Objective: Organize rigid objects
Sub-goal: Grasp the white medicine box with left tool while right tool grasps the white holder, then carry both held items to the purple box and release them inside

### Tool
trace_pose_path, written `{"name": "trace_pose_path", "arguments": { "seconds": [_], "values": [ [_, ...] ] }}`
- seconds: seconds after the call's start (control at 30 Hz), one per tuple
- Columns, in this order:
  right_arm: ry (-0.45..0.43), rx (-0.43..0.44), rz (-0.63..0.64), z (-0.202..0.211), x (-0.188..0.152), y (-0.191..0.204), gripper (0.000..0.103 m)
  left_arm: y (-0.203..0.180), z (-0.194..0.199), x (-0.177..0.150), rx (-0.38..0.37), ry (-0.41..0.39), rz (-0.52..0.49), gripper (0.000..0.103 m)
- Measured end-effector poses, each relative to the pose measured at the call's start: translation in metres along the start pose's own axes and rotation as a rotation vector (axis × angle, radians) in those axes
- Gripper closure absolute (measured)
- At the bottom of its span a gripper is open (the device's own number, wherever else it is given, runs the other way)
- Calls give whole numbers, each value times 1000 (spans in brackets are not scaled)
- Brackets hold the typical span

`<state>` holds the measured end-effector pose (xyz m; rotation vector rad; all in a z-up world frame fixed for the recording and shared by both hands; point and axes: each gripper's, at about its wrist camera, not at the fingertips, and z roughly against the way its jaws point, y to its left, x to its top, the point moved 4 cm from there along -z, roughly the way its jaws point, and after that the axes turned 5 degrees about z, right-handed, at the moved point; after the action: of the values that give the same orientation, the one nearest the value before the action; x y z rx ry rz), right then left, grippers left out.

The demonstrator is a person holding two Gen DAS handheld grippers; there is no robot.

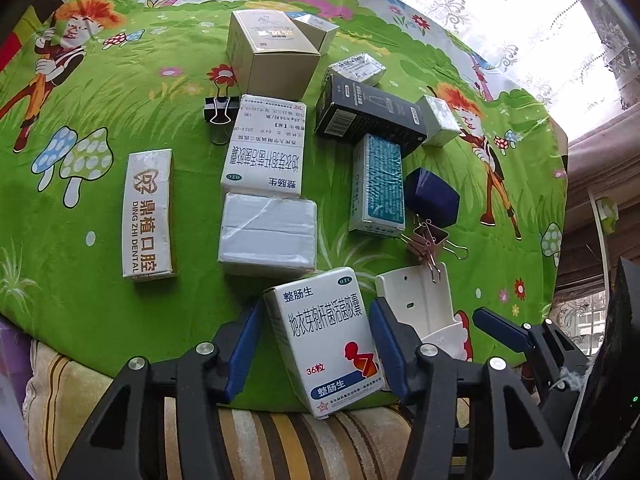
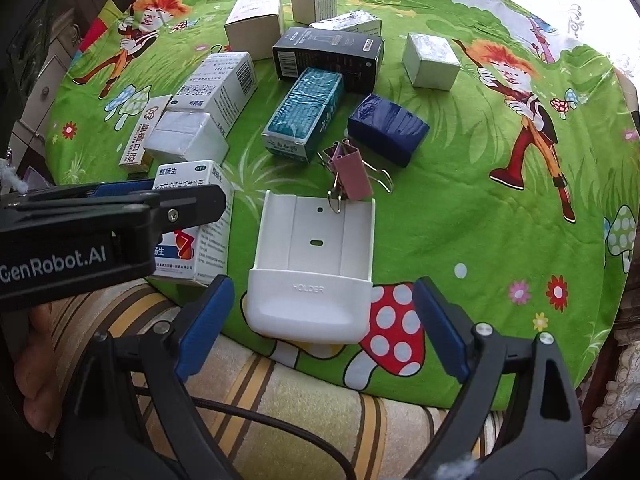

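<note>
My left gripper (image 1: 316,344) is open around a white medicine box with a red figure (image 1: 328,340); gaps show on both sides of the box, which lies at the cloth's near edge. It also shows in the right wrist view (image 2: 200,240), partly hidden by the left gripper (image 2: 120,200). My right gripper (image 2: 320,328) is open around a white plastic holder (image 2: 316,264) without touching it. The holder also shows in the left wrist view (image 1: 424,304), with the right gripper's finger (image 1: 504,328) beside it.
Several boxes lie on the green cartoon cloth (image 2: 460,200): a dental box (image 1: 148,212), a wrapped white box (image 1: 268,232), a teal box (image 2: 304,116), a black box (image 2: 328,56), a navy block (image 2: 388,128), a gold box (image 1: 272,52). A pink binder clip (image 2: 352,172) and a black clip (image 1: 218,110) lie there.
</note>
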<state>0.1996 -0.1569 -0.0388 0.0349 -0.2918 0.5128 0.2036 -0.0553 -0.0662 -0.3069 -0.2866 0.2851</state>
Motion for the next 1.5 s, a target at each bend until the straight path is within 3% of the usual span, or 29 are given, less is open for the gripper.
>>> {"name": "trace_pose_path", "arguments": {
  "seconds": [0.07, 0.13, 0.17, 0.2, 1.07, 1.5],
  "values": [
    [8, 6, 4, -3, 1, 0, 14, -1, 2, -1, -2, -4, -7, 52],
    [19, 33, -2, -7, 1, 0, 24, -1, 4, -2, -12, -3, -8, 55],
    [27, 52, -12, -10, 1, -1, 35, 0, 5, -3, -17, -3, -6, 55],
    [33, 62, -21, -11, 0, -2, 35, 0, 6, -4, -22, -2, -6, 56],
    [-56, 160, -73, 54, -41, 7, 35, 18, 63, -34, -118, -74, 36, 57],
    [-150, 194, -8, 88, -26, 53, 35, 66, 104, -44, -129, -155, 122, 58]
  ]
}}
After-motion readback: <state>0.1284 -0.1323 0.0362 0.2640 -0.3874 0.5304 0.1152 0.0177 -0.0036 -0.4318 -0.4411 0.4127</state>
